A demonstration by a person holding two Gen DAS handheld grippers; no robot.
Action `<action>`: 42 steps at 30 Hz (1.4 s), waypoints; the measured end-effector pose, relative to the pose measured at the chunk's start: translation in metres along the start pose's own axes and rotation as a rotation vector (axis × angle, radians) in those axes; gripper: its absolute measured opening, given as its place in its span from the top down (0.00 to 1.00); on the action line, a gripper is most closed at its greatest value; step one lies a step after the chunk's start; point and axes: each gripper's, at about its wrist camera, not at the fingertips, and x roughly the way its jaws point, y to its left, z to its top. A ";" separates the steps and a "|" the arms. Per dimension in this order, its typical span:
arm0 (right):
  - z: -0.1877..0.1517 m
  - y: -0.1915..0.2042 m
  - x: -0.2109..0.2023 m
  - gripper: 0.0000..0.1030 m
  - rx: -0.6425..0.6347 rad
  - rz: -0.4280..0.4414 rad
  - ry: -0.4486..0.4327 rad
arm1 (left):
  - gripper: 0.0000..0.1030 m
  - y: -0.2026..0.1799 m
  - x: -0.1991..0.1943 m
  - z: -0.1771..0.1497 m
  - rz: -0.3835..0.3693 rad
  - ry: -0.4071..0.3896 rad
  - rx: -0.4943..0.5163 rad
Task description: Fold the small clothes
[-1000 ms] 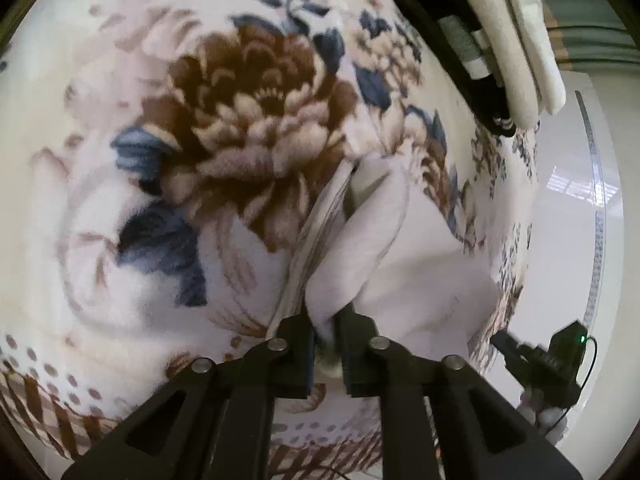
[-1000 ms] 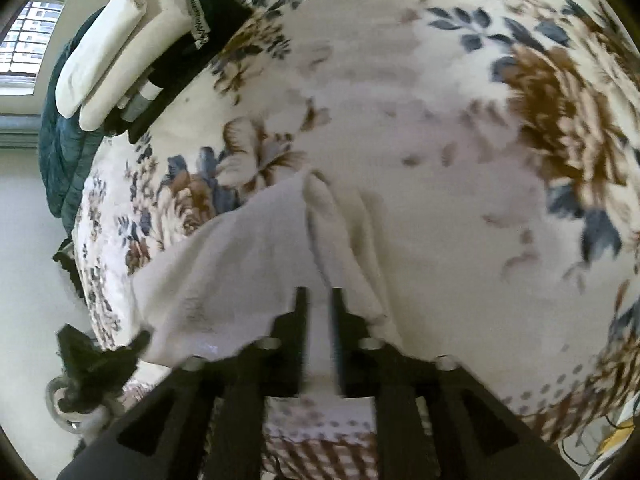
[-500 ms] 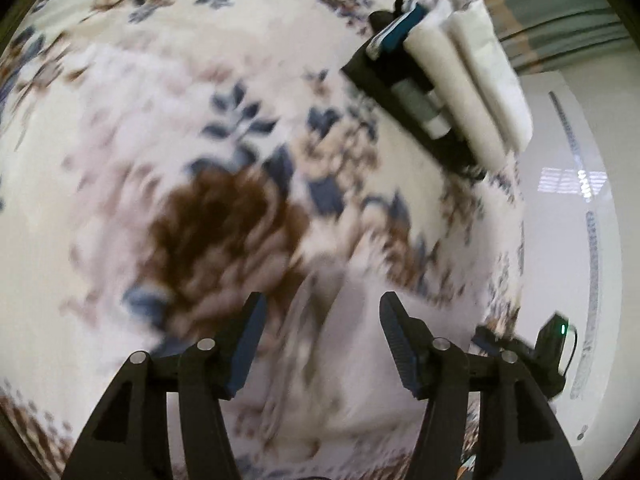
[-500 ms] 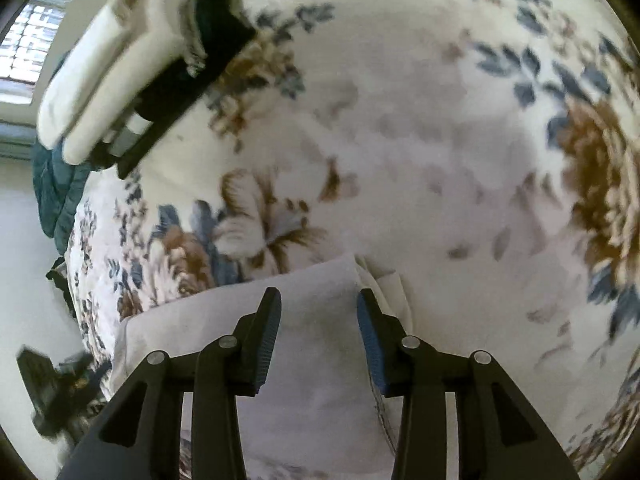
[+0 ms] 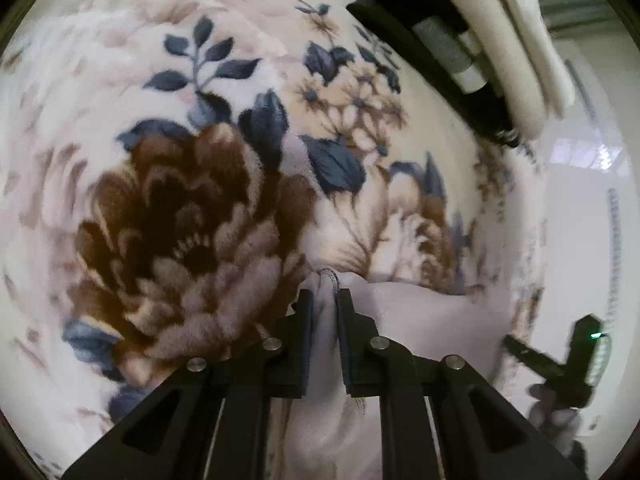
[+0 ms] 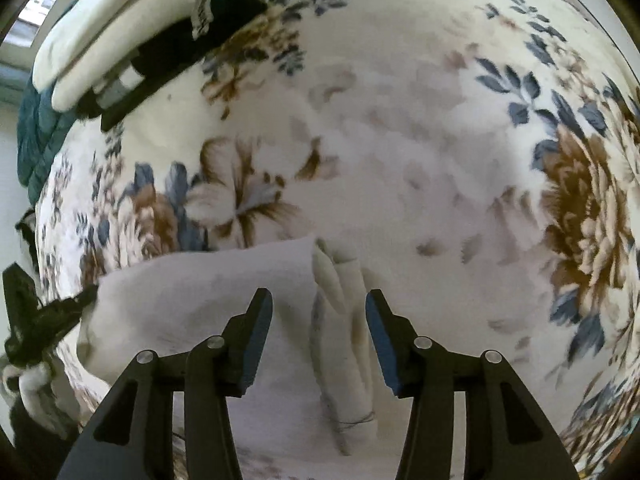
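Observation:
A small white garment point(image 6: 208, 304) lies partly folded on the floral blanket point(image 6: 400, 140), with a folded edge point(image 6: 336, 280) on its right side. My right gripper point(image 6: 319, 312) is open and hovers just above that edge, one finger on each side. In the left wrist view my left gripper point(image 5: 323, 304) is shut on a bunched corner of the same white garment point(image 5: 420, 320), close to the blanket point(image 5: 180, 208). The right gripper point(image 5: 560, 364) shows at the lower right there.
A pile of folded clothes, white pieces on black ones point(image 5: 480, 32), lies at the far edge of the blanket; it also shows in the right wrist view point(image 6: 132, 36). A teal quilt point(image 6: 36, 128) hangs at the left. The pale floor point(image 5: 580, 208) lies beyond the blanket's edge.
Both grippers let go of the garment half a second ago. Since then my left gripper has shut again on a corner of it, and my right gripper has opened wider over the folded edge.

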 end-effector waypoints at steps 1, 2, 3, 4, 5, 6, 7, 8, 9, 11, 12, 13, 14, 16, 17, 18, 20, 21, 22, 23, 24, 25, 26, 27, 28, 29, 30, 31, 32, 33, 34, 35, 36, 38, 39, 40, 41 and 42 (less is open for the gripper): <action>-0.002 -0.004 0.001 0.37 0.004 0.045 0.017 | 0.78 0.005 -0.006 -0.003 -0.055 -0.002 -0.022; -0.003 -0.005 0.004 0.29 0.010 0.071 0.031 | 0.70 0.010 -0.010 -0.005 -0.074 -0.002 -0.039; -0.004 -0.009 0.007 0.23 0.021 0.108 0.052 | 0.49 0.015 -0.013 -0.008 -0.097 -0.005 -0.059; -0.006 -0.015 0.012 0.21 0.037 0.150 0.080 | 0.31 0.023 -0.015 -0.013 -0.139 -0.009 -0.093; -0.008 -0.020 0.017 0.19 0.051 0.181 0.102 | 0.30 0.029 -0.014 -0.015 -0.165 -0.009 -0.124; -0.010 -0.027 0.023 0.19 0.068 0.213 0.124 | 0.30 0.036 -0.011 -0.018 -0.195 0.003 -0.159; -0.011 -0.034 0.031 0.19 0.085 0.251 0.149 | 0.30 0.042 -0.003 -0.020 -0.219 0.031 -0.190; -0.012 -0.042 0.040 0.19 0.109 0.300 0.178 | 0.30 0.045 0.009 -0.022 -0.236 0.069 -0.213; -0.014 -0.047 0.046 0.19 0.127 0.333 0.194 | 0.30 0.047 0.016 -0.024 -0.242 0.089 -0.217; -0.015 -0.059 0.061 0.19 0.163 0.407 0.225 | 0.30 0.047 0.029 -0.028 -0.265 0.123 -0.206; -0.015 -0.063 0.066 0.19 0.174 0.445 0.234 | 0.30 0.045 0.033 -0.029 -0.272 0.135 -0.196; -0.015 -0.067 0.070 0.18 0.188 0.490 0.244 | 0.30 0.044 0.034 -0.029 -0.282 0.142 -0.189; -0.015 -0.068 0.073 0.18 0.201 0.524 0.252 | 0.30 0.041 0.036 -0.030 -0.299 0.155 -0.183; -0.016 -0.068 0.078 0.18 0.209 0.585 0.276 | 0.32 0.035 0.036 -0.031 -0.313 0.167 -0.173; -0.016 -0.067 0.080 0.19 0.206 0.597 0.283 | 0.33 0.030 0.036 -0.032 -0.325 0.166 -0.163; -0.017 -0.065 0.081 0.21 0.198 0.603 0.289 | 0.54 0.025 0.035 -0.033 -0.321 0.165 -0.147; -0.019 -0.059 0.082 0.39 0.170 0.590 0.289 | 0.84 0.017 0.036 -0.035 -0.308 0.167 -0.120; -0.021 -0.054 0.082 0.63 0.155 0.580 0.293 | 0.84 0.016 0.035 -0.035 -0.312 0.156 -0.126; -0.022 -0.051 0.081 0.71 0.151 0.567 0.288 | 0.85 0.016 0.033 -0.035 -0.313 0.148 -0.131; -0.023 -0.049 0.078 0.75 0.150 0.561 0.275 | 0.85 0.015 0.029 -0.035 -0.313 0.139 -0.135; -0.023 -0.046 0.071 0.78 0.146 0.557 0.253 | 0.85 0.012 0.024 -0.035 -0.317 0.130 -0.135; -0.023 -0.043 0.065 0.79 0.141 0.554 0.242 | 0.85 0.009 0.020 -0.034 -0.316 0.123 -0.131; -0.023 -0.039 0.058 0.80 0.130 0.549 0.230 | 0.86 0.003 0.013 -0.033 -0.322 0.118 -0.125; -0.021 -0.033 0.050 0.80 0.120 0.546 0.217 | 0.86 -0.004 0.007 -0.033 -0.322 0.111 -0.108; -0.020 -0.026 0.039 0.80 0.108 0.543 0.205 | 0.86 -0.011 -0.002 -0.031 -0.317 0.100 -0.089; -0.018 -0.020 0.029 0.80 0.097 0.538 0.195 | 0.86 -0.018 -0.006 -0.028 -0.327 0.094 -0.083; -0.014 -0.012 0.017 0.81 0.084 0.531 0.180 | 0.86 -0.023 -0.015 -0.026 -0.332 0.085 -0.077; -0.010 -0.003 0.002 0.81 0.071 0.531 0.162 | 0.86 -0.029 -0.025 -0.022 -0.326 0.069 -0.067; -0.005 0.005 -0.011 0.81 0.060 0.532 0.146 | 0.86 -0.037 -0.037 -0.015 -0.341 0.056 -0.060; 0.000 0.012 -0.026 0.81 0.048 0.530 0.128 | 0.86 -0.044 -0.048 -0.008 -0.345 0.040 -0.051; 0.008 0.022 -0.044 0.81 0.036 0.528 0.105 | 0.86 -0.054 -0.062 0.002 -0.339 0.021 -0.028; 0.018 0.032 -0.062 0.81 0.021 0.530 0.081 | 0.86 -0.062 -0.072 0.011 -0.345 0.008 -0.010; 0.028 0.043 -0.079 0.81 0.006 0.531 0.058 | 0.86 -0.070 -0.083 0.022 -0.352 -0.007 0.005; 0.051 0.061 -0.109 0.81 -0.025 0.537 0.014 | 0.86 -0.092 -0.107 0.052 -0.365 -0.049 0.042; 0.062 0.067 -0.118 0.81 -0.035 0.534 -0.003 | 0.86 -0.100 -0.118 0.066 -0.373 -0.068 0.055; 0.079 0.076 -0.132 0.81 -0.050 0.530 -0.029 | 0.86 -0.109 -0.128 0.081 -0.382 -0.086 0.067; 0.094 0.085 -0.141 0.81 -0.057 0.529 -0.050 | 0.86 -0.121 -0.138 0.102 -0.385 -0.110 0.084; 0.112 0.093 -0.150 0.81 -0.063 0.527 -0.074 | 0.86 -0.127 -0.147 0.115 -0.387 -0.128 0.098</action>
